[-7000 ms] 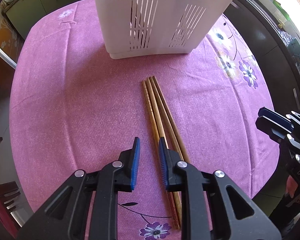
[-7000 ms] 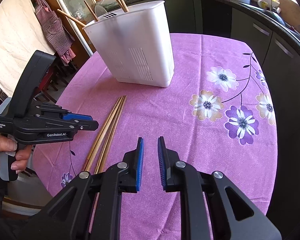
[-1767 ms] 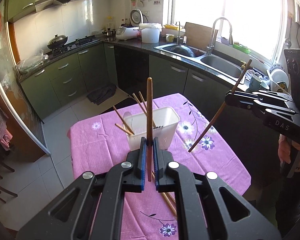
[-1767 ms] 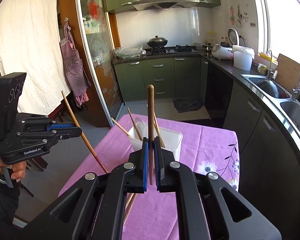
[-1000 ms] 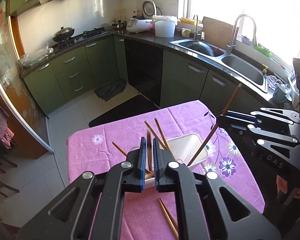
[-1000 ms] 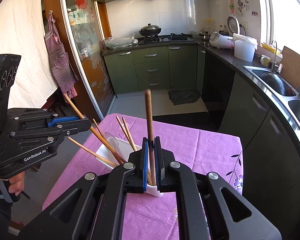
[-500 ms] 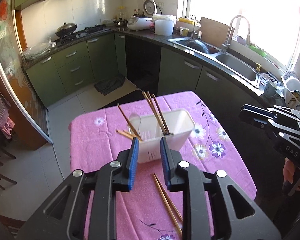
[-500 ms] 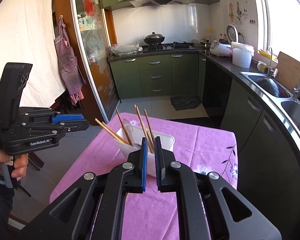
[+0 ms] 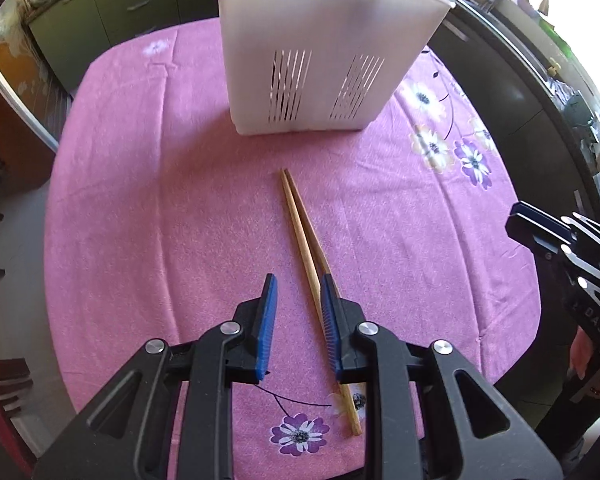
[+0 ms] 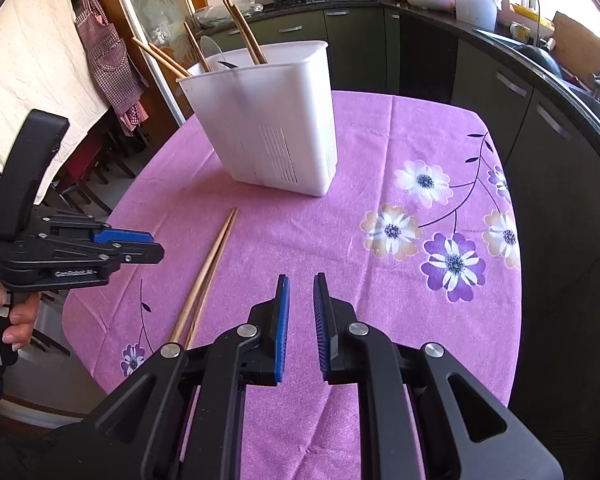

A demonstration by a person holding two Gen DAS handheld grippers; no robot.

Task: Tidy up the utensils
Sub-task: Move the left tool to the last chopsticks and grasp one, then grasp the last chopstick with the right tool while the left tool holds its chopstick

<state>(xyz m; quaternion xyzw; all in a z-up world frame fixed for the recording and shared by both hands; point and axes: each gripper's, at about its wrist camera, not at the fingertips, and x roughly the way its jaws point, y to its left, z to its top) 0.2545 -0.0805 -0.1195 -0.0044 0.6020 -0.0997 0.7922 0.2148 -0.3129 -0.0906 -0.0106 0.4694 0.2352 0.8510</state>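
1. Left gripper [image 9: 296,312]: jaws apart, empty, just opened, above two wooden chopsticks [image 9: 304,248] lying mid-table on the purple floral tablecloth [image 9: 160,200].
2. Right gripper [image 10: 299,312]: jaws slightly apart, empty, just opened.
3. White utensil holder [image 10: 276,120] stands toward the table's far edge, holding chopsticks.

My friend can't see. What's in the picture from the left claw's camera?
Two wooden chopsticks lie on a pink flowered tablecloth, just in front of the open, empty left claw. Behind them stands a white slotted utensil holder, and the right claw pokes in from the right edge.
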